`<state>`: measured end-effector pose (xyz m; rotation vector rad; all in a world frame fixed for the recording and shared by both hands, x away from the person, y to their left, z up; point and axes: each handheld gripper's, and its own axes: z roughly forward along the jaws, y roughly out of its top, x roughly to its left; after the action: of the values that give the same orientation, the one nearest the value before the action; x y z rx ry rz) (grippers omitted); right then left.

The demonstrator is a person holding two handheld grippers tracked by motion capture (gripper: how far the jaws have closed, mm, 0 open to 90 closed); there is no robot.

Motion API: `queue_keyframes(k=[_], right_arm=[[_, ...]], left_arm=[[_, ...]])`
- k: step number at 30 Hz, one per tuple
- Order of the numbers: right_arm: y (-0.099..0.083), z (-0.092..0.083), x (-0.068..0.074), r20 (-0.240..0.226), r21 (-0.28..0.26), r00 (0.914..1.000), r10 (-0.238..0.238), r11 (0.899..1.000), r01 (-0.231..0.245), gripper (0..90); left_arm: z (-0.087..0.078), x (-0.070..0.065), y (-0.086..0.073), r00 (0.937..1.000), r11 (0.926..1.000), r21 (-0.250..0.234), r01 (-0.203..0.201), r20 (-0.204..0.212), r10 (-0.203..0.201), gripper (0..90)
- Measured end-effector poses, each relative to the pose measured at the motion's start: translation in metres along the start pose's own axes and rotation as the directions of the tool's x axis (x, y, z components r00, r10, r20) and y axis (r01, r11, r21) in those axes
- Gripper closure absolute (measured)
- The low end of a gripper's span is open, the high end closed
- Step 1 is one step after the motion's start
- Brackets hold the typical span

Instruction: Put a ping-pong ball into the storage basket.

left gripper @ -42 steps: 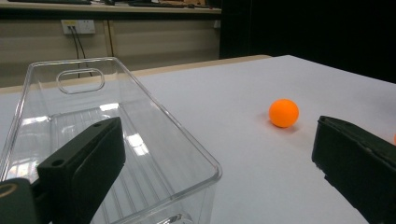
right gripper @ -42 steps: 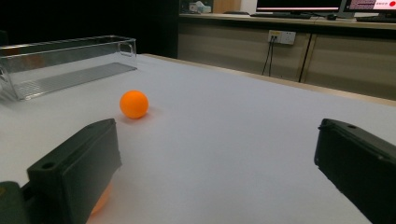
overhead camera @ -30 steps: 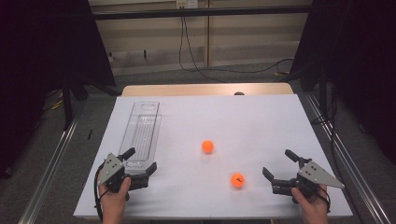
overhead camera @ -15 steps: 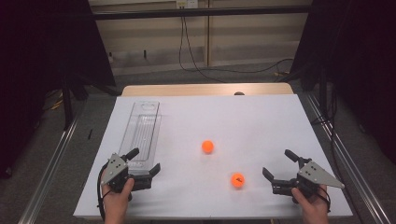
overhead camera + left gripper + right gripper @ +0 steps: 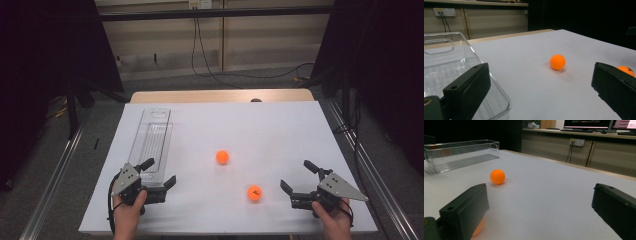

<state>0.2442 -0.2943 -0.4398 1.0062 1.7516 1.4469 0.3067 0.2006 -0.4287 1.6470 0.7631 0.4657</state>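
Both claws were held low at the near edge of the white table (image 5: 280, 130), each in a person's hand. The left claw (image 5: 156, 176) stood released, jaws wide apart and grasping nothing; one jaw sat against the near end of the clear plastic tray (image 5: 152, 142), which ran away from it toward the far edge. The right claw (image 5: 299, 179) was likewise released, jaws spread and empty.

The nearer orange ball (image 5: 254, 193) lay on the table just beside the right claw, close to its inner jaw but apart from it. In the right gripper view that ball showed partly behind the lower left jaw. The farther orange ball (image 5: 222, 157) rested beyond it, between the two claws and ahead of both, well apart from the tray.
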Motion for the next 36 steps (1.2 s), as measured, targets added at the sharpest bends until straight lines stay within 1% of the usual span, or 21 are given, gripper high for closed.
queue_keyframes(k=[8,13,17,19,20,24,26,31,33,36], right_arm=[[0.000,0.000,0.000,-0.003,-0.002,1.0000,-0.002,1.000,0.002,0.4],[0.000,0.000,-0.001,-0.001,-0.004,1.0000,-0.002,1.000,0.002,0.4],[0.000,0.000,-0.001,0.000,-0.002,1.0000,-0.001,1.000,0.001,0.4],[0.000,0.000,-0.001,-0.001,-0.002,1.0000,-0.002,1.000,0.002,0.4],[0.000,0.000,-0.001,-0.001,-0.002,1.0000,-0.002,1.000,0.002,0.4],[0.000,0.001,-0.001,-0.001,-0.002,1.0000,-0.003,1.000,0.003,0.4],[0.000,0.001,-0.001,-0.002,-0.001,1.0000,-0.002,1.000,0.002,0.4],[0.000,0.000,-0.001,-0.003,-0.003,1.0000,-0.003,1.000,0.003,0.5],[0.000,0.000,-0.001,-0.003,-0.004,1.0000,-0.002,1.000,0.002,0.5],[0.000,0.000,-0.001,-0.003,-0.005,1.0000,-0.003,1.000,0.003,0.5]], left_arm=[[0.004,-0.003,0.002,0.9998,1.0000,-0.001,0.003,0.021,-0.003,2.3],[0.006,-0.005,0.002,0.9995,0.9999,0.007,-0.007,0.031,0.007,2.3],[0.008,-0.008,0.002,0.9993,1.0000,0.006,0.001,0.037,-0.002,2.3],[0.009,-0.008,0.002,0.9991,0.9999,0.011,-0.004,0.041,0.004,2.3],[0.010,-0.009,0.002,0.9989,0.9999,0.011,0.002,0.047,-0.002,2.3],[0.012,-0.010,0.002,0.9984,0.9998,0.019,-0.008,0.055,0.007,2.3],[0.012,-0.011,0.002,0.9982,0.9999,0.017,0.001,0.059,-0.002,2.3],[0.015,-0.013,0.002,0.9975,0.9997,0.023,0.001,0.071,-0.003,2.3],[0.017,-0.015,0.002,0.9968,0.9998,0.021,0.008,0.080,-0.010,2.3],[0.020,-0.017,0.003,0.9961,0.9995,0.030,0.001,0.089,-0.004,2.3]])
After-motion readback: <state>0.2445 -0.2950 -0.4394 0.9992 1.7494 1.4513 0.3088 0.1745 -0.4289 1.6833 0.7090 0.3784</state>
